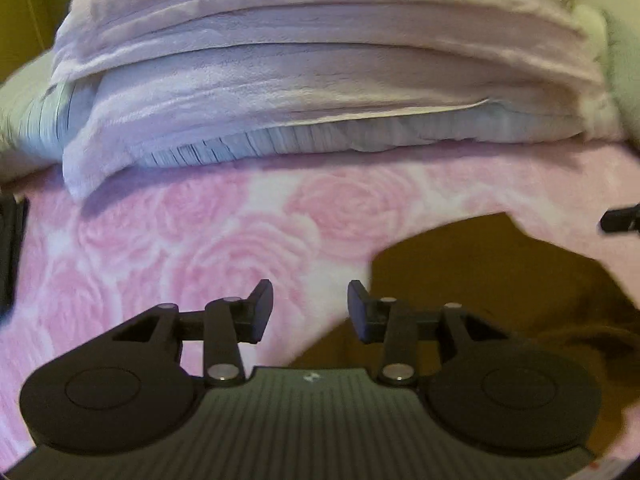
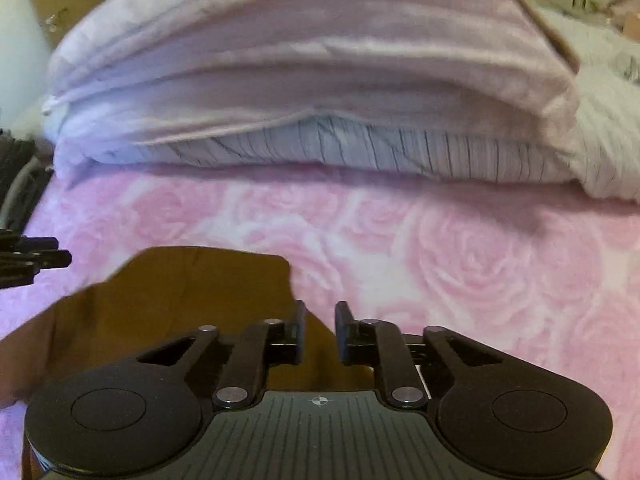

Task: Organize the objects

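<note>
- Left wrist view: the left gripper [image 1: 310, 307] hangs with its jaws apart and nothing between the pads. Below the gap lies the near-left edge of the brown cloth [image 1: 500, 288], most of which spreads to the right of the right finger — a likely line-up for pinching that edge. The cloth is dull brown, flat, with a ragged angular outline.
- Beyond the fingertips the pink sheet [image 1: 168, 240], rose-patterned, is bare; further on lies a pile of lilac blankets [image 1: 304, 92] over a striped one [image 1: 400, 136]. The pile sits well apart from the fingers, perhaps where folded things go.
- Far right, level with the cloth's far edge, the right gripper [image 1: 620, 219] pokes in — state unreadable here.
- Right wrist view: the right gripper [image 2: 320, 330] has a narrow gap, pads pressing on nothing. The cloth [image 2: 180, 296] lies left of and under the left finger, its right edge below the gap.
- The left gripper [image 2: 36, 258] shows at far left beside the cloth's other end, so the two flank it, probably for a two-handed lift or fold.
</note>
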A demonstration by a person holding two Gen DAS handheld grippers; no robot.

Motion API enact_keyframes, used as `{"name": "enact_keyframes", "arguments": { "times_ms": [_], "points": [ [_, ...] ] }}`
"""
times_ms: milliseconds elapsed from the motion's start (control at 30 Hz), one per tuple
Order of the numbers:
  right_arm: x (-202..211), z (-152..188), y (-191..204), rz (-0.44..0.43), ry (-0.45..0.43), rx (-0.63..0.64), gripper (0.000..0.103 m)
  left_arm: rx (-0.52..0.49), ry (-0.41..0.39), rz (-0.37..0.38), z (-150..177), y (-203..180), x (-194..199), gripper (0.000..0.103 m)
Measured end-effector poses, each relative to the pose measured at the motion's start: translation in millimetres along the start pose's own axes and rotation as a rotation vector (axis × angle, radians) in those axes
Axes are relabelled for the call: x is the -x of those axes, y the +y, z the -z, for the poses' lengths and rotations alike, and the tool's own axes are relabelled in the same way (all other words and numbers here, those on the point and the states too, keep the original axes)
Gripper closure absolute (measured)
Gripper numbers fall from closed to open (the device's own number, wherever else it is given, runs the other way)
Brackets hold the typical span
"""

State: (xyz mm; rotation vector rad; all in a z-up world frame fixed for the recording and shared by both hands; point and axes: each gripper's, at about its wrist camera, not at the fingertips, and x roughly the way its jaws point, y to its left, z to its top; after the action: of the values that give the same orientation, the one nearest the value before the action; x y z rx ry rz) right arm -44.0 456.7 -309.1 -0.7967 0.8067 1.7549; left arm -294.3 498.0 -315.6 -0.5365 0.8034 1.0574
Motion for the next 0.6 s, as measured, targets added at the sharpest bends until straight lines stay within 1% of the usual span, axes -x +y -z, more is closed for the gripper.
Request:
{"name": "enact_keyframes", "arguments": {
  "times_ms": [33, 67, 100, 133, 167, 200, 233, 267, 300, 367, 400, 433, 467, 500, 533, 600],
  "points": [
    [12, 6, 7, -0.065, -0.008, 0.015, 0.076, 0.005, 0.005, 0.028, 9, -1, 10, 0.068],
    [27, 17, 10, -0.129, -0.001, 0.026, 0.071, 0.003, 0.021, 0.075, 25, -3, 23, 0.068],
    [37, 28, 16, -0.185, 0.011, 0.041, 0.062, -0.003, 0.044, 0.12, 36, -8, 31, 0.068],
    [42, 39, 24, -0.23, 0.032, 0.073, 0.057, -0.012, 0.068, 0.158, 49, -15, 38, 0.067],
    [41, 50, 33, -0.243, 0.057, 0.122, 0.055, -0.026, 0.096, 0.191, 65, -24, 44, 0.067],
    [35, 61, 42, -0.223, 0.084, 0.18, 0.054, -0.057, 0.125, 0.226, 82, -36, 50, 0.067],
    [26, 69, 50, -0.178, 0.116, 0.236, 0.054, -0.093, 0.141, 0.256, 96, -47, 55, 0.065],
    [17, 73, 54, -0.142, 0.135, 0.258, 0.054, -0.136, 0.154, 0.286, 108, -59, 59, 0.062],
    [10, 77, 54, -0.129, 0.145, 0.253, 0.054, -0.182, 0.163, 0.31, 121, -72, 63, 0.061],
    [1, 81, 49, -0.142, 0.161, 0.202, 0.055, -0.27, 0.178, 0.313, 143, -92, 66, 0.061],
    [0, 83, 47, -0.149, 0.157, 0.18, 0.062, -0.308, 0.177, 0.291, 152, -99, 65, 0.063],
    [3, 85, 46, -0.143, 0.138, 0.172, 0.089, -0.337, 0.177, 0.264, 159, -104, 62, 0.067],
    [11, 92, 47, -0.141, 0.126, 0.177, 0.103, -0.362, 0.172, 0.237, 164, -107, 59, 0.072],
    [17, 96, 47, -0.132, 0.124, 0.177, 0.102, -0.376, 0.161, 0.214, 167, -109, 57, 0.09],
    [25, 102, 46, -0.125, 0.109, 0.17, 0.102, -0.377, 0.152, 0.201, 167, -107, 54, 0.102],
    [50, 120, 47, -0.13, 0.037, 0.163, 0.103, -0.32, 0.096, 0.191, 165, -97, 65, 0.102]
  ]
}}
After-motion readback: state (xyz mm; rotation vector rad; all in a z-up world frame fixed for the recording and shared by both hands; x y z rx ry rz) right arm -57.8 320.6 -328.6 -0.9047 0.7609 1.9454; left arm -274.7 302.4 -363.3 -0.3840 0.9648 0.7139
